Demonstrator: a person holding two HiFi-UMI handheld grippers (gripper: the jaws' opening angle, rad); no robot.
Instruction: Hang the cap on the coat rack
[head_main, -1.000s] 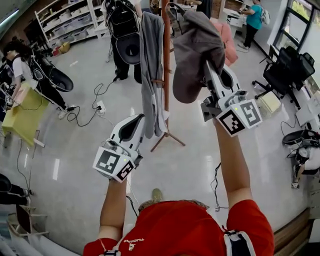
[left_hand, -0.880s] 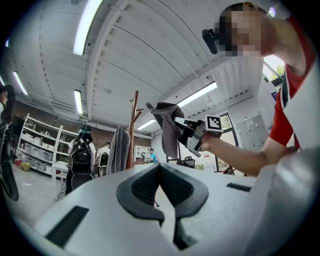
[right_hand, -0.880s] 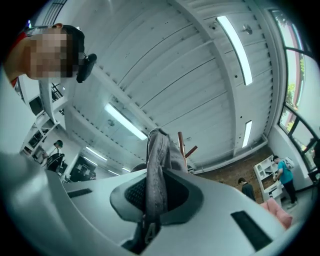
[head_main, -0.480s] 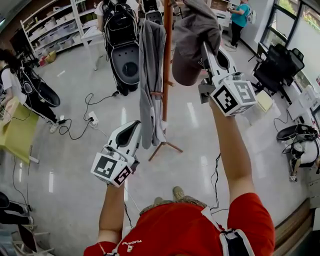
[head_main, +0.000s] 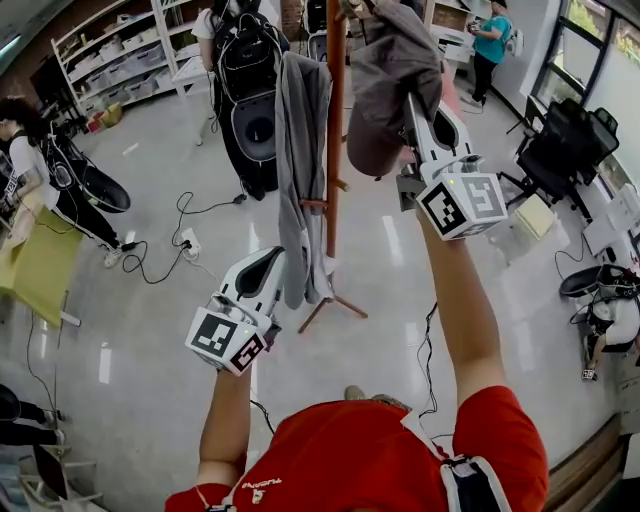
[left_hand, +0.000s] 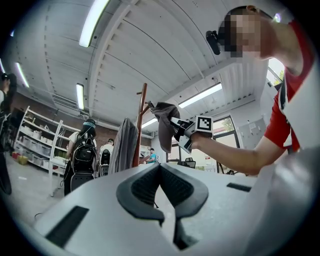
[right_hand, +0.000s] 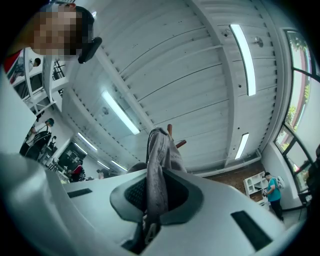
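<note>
jaws of right gripper (right_hand: 156, 195) pinching one cap (right_hand: 159, 150), one coat rack (head_main: 335, 150)

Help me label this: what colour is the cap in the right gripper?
The soft fabric cap is brownish grey, clearest in the head view.

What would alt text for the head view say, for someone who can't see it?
Seen from above, a person in a red shirt holds a grey cap high in the shut right gripper, close to the top of a wooden coat rack where a grey garment hangs. The left gripper, shut and empty, is lower, beside the garment.
</note>
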